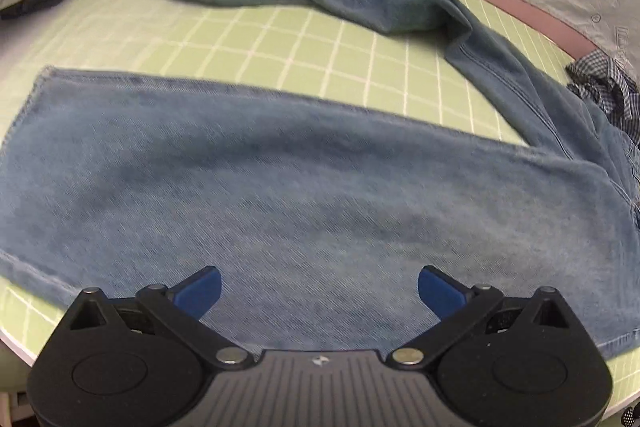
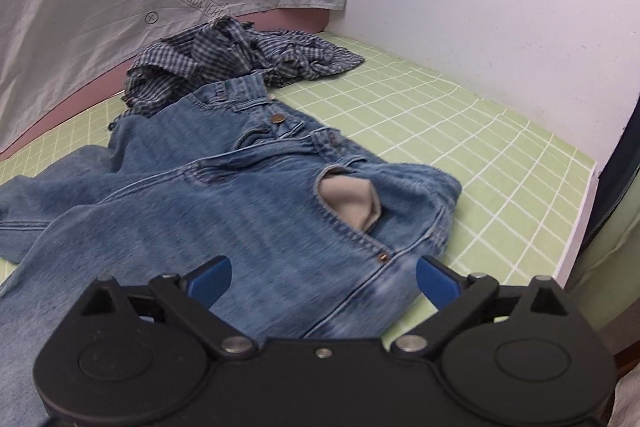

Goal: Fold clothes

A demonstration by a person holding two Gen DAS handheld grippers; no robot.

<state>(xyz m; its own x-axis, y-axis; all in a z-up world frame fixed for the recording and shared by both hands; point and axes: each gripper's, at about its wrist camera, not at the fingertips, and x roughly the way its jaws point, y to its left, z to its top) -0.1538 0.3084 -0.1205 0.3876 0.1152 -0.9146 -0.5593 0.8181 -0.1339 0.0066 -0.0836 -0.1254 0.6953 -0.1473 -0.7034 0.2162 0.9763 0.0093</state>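
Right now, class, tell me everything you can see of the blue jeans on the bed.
The jeans are faded blue denim, lying unfolded on the green checked sheet. The waistband, with a copper button, points toward the crumpled gingham shirt and touches it. A front pocket gapes, showing beige lining. One leg lies flat; the other angles away, creased. Both open grippers hover above; neither holds it.

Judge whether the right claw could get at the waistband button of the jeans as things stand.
Probably yes. The right claw hangs open over the jeans, and the waistband button lies exposed ahead; the checked shirt sits behind it, not over it.
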